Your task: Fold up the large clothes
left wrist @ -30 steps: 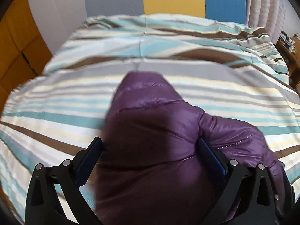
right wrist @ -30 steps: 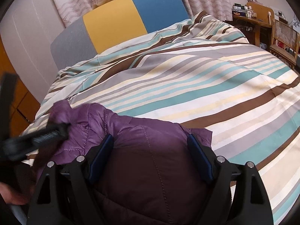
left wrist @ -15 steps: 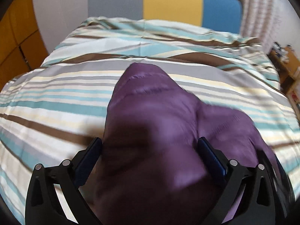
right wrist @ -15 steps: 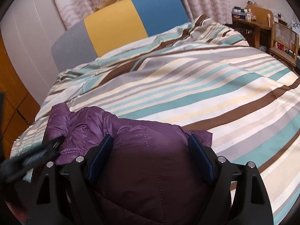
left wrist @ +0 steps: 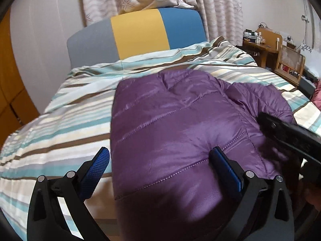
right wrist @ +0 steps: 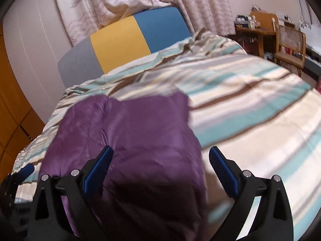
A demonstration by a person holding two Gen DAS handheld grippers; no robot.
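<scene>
A quilted purple puffer jacket [left wrist: 180,132] lies on the striped duvet of the bed [left wrist: 60,124], near its foot edge. The left gripper [left wrist: 159,167] stands wide with jacket fabric between its blue-padded fingers. The right gripper [right wrist: 160,165] has just been opening, its fingers wide apart over the jacket's edge.

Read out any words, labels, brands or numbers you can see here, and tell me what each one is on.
No readable text.
Purple jacket: no label or logo showing.
Striped duvet and headboard: plain colours only.
Items on the desk: too small and blurred to read.
</scene>
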